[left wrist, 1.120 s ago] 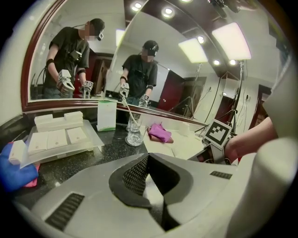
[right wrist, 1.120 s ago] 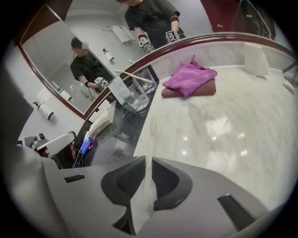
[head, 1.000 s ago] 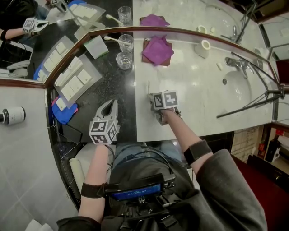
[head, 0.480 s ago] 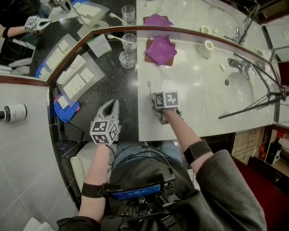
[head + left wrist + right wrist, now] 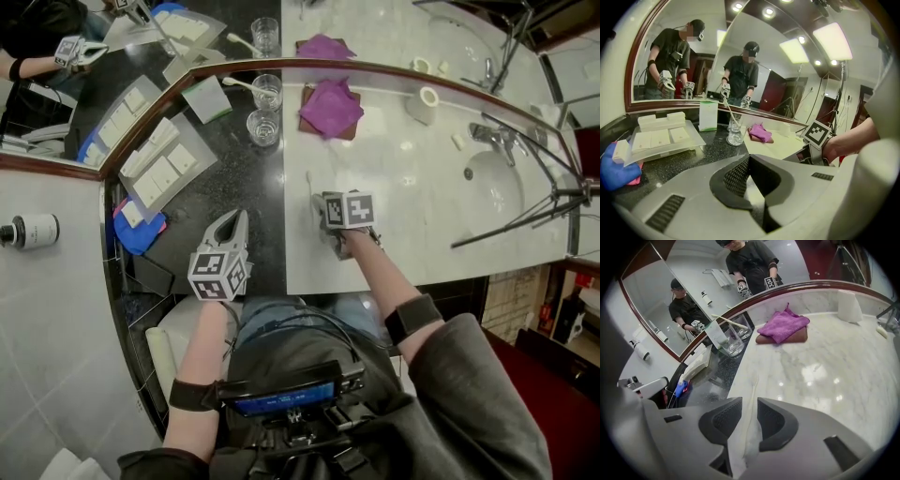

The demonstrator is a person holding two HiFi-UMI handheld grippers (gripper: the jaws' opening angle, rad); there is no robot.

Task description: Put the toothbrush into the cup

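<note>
A white toothbrush (image 5: 751, 404) lies flat on the white marble counter (image 5: 403, 206); in the head view its tip (image 5: 311, 186) shows beyond my right gripper (image 5: 325, 223). The right gripper (image 5: 749, 416) points steeply down over it. Its jaws have just been opening and now stand apart on either side of the handle without pressing it. Two clear glass cups stand on the black counter by the mirror: an empty one (image 5: 262, 127) and one (image 5: 267, 91) with a toothbrush in it. My left gripper (image 5: 232, 220) hovers shut and empty over the black counter (image 5: 749, 163).
A purple cloth (image 5: 328, 105) on a brown block lies at the back. At the left are a white tray of boxes (image 5: 155, 164) and a blue cloth (image 5: 136, 230). Sink (image 5: 497, 187), faucet (image 5: 487, 136) and a tripod leg (image 5: 525, 211) are at the right.
My right gripper has edged slightly to the right above the toothbrush, which stays on the counter. The left gripper has kept still.
</note>
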